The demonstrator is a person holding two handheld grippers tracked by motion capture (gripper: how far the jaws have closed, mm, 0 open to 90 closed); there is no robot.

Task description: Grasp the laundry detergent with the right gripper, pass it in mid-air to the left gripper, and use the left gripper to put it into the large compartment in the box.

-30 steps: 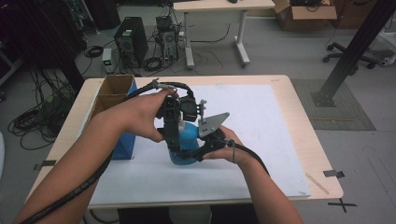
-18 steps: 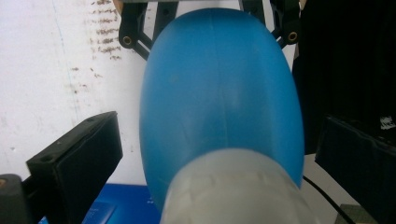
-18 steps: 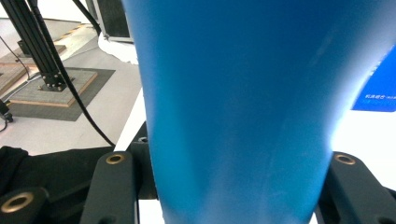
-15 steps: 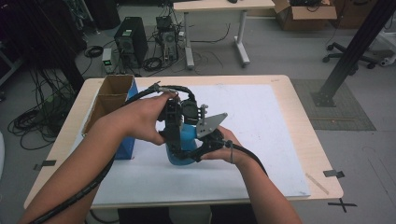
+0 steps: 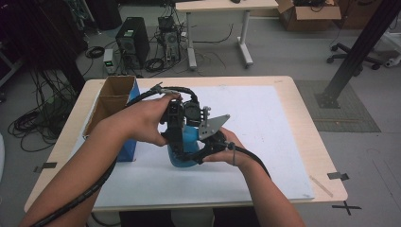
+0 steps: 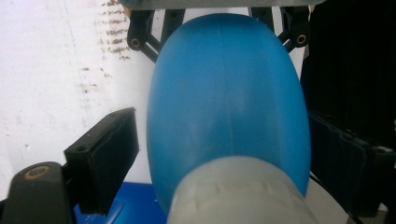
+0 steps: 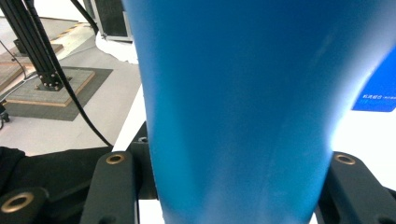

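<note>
1. A blue bottle [image 5: 185, 150] stands on the white sheet [image 5: 265, 142] covering the tabletop [image 5: 302, 113], directly between the two grippers.
2. The left gripper [image 5: 176, 137] comes down from above. In its own view the bottle's rounded blue body [image 6: 224, 112] and pale neck [image 6: 238, 191] lie between its jaws. The left pad [image 6: 109, 154] stands just off the bottle; the right one is in shadow, so contact there is unclear. The jaws look apart.
3. The right gripper [image 5: 201, 153] meets the bottle low on its side. In its view the blue body [image 7: 243, 112] sits tight between both jaws, probably clamped.
4. Just beyond the left gripper's hand [image 5: 142, 120] stands an open cardboard box [image 5: 111, 101] with a blue side.
</note>
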